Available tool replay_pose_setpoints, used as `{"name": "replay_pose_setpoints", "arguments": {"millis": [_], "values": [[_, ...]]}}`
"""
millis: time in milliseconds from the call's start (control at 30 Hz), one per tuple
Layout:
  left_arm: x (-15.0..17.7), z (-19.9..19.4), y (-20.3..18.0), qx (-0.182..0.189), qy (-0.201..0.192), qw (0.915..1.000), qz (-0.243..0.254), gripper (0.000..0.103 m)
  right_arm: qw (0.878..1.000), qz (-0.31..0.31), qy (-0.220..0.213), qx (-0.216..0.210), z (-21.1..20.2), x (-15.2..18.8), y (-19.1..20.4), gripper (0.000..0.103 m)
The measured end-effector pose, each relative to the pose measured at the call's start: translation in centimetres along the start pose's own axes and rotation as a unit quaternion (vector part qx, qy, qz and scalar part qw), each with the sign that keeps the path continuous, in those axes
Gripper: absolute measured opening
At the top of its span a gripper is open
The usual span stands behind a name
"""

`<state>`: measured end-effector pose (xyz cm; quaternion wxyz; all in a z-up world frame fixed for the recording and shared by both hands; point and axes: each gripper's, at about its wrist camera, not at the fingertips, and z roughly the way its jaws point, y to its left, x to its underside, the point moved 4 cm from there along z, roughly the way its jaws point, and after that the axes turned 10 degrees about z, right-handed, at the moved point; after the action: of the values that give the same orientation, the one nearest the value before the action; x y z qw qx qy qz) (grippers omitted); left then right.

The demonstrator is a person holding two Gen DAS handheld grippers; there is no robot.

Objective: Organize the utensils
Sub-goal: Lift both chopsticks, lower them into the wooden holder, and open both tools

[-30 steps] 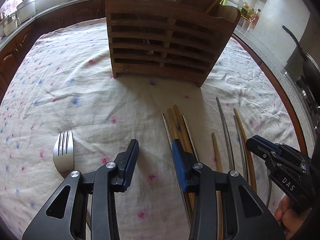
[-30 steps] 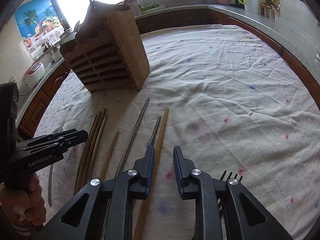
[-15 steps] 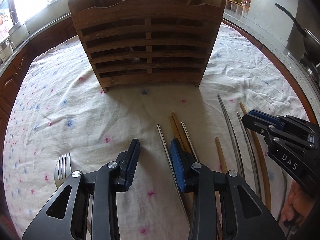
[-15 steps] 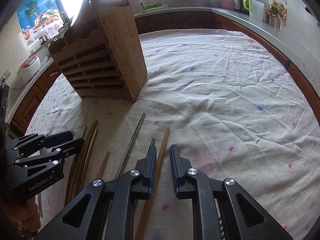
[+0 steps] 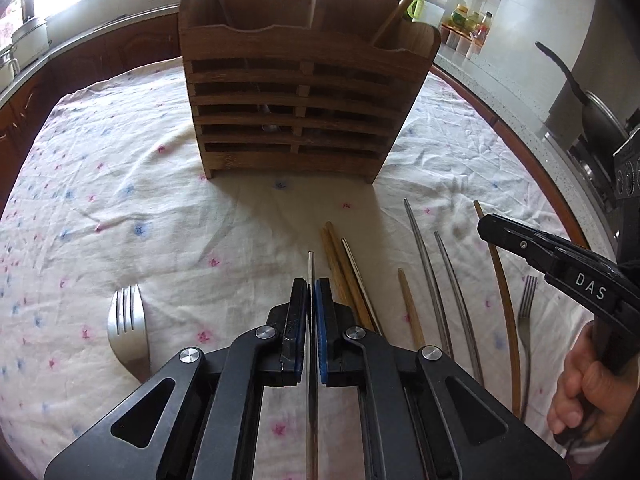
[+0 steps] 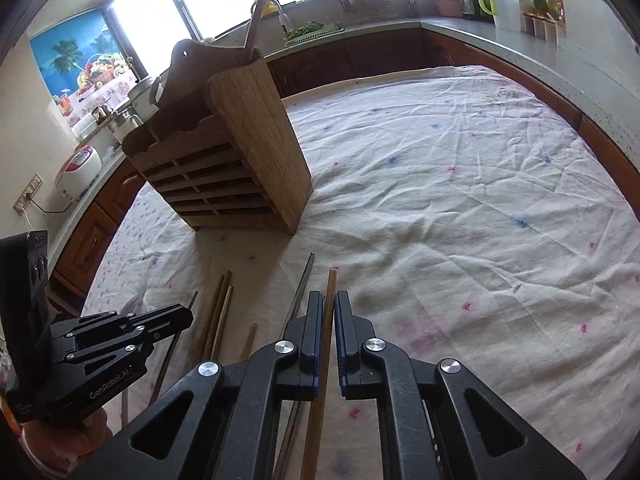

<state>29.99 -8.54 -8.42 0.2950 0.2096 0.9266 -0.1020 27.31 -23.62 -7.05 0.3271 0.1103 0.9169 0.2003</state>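
Utensils lie loose on the table [image 5: 100,184], which is covered by a white cloth with small pink and blue flower prints. A metal chopstick [image 5: 311,268] sits between the fingers of the left gripper [image 5: 311,284]; the fingers are closed to a narrow slit on it. A wooden chopstick [image 6: 330,292] runs between the fingers of the right gripper [image 6: 328,296]; these fingers are nearly closed, with a thin gap visible on either side of the stick (contact cannot be confirmed).

Just right of the left gripper lie a wooden chopstick pair [image 5: 334,248] and a further metal stick touching it, then a short wooden stick [image 5: 408,304], then two long metal chopsticks [image 5: 424,248]. A fork [image 5: 127,320] lies left of the left gripper, tines pointing away. A second fork [image 5: 526,312] lies at the far right, near the hand holding the right gripper.

A slatted wooden utensil holder [image 5: 296,100] stands upright beyond the loose items, well apart from both grippers. It holds a ladle-like metal utensil in its left compartment and a wooden stick [image 5: 404,0] leaning in its right compartment.
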Motion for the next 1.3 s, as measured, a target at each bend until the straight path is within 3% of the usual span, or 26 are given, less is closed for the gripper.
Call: {"name": "replay_pose_setpoints", "arguments": {"millis": [167, 600, 967, 1300], "values": [[-0.1, -4.7, 0.7, 0.02, -0.044, 0.9987, -0.017, 0.004, 0.999, 0.001, -0.027, -0.026, -3.3, -0.7, 1.2, 0.005], [-0.5, -14.4, 0.4, 0.027, -0.14, 0.9896, -0.014, 0.004, 0.991, -0.016, -0.114, -0.064, -11.8, -2.2, 4.0, 0.005], [-0.8, -17.3, 1.2, 0.02, -0.178, 0.9837, -0.015, 0.004, 0.984, -0.023, -0.159, -0.076, -15.1, -3.4, 5.0, 0.005], [-1.7, -18.4, 2.2, 0.013, -0.2, 0.9793, -0.029, 0.004, 0.982, -0.026, -0.171, -0.081, -15.6, -4.4, 5.4, 0.005]]}}
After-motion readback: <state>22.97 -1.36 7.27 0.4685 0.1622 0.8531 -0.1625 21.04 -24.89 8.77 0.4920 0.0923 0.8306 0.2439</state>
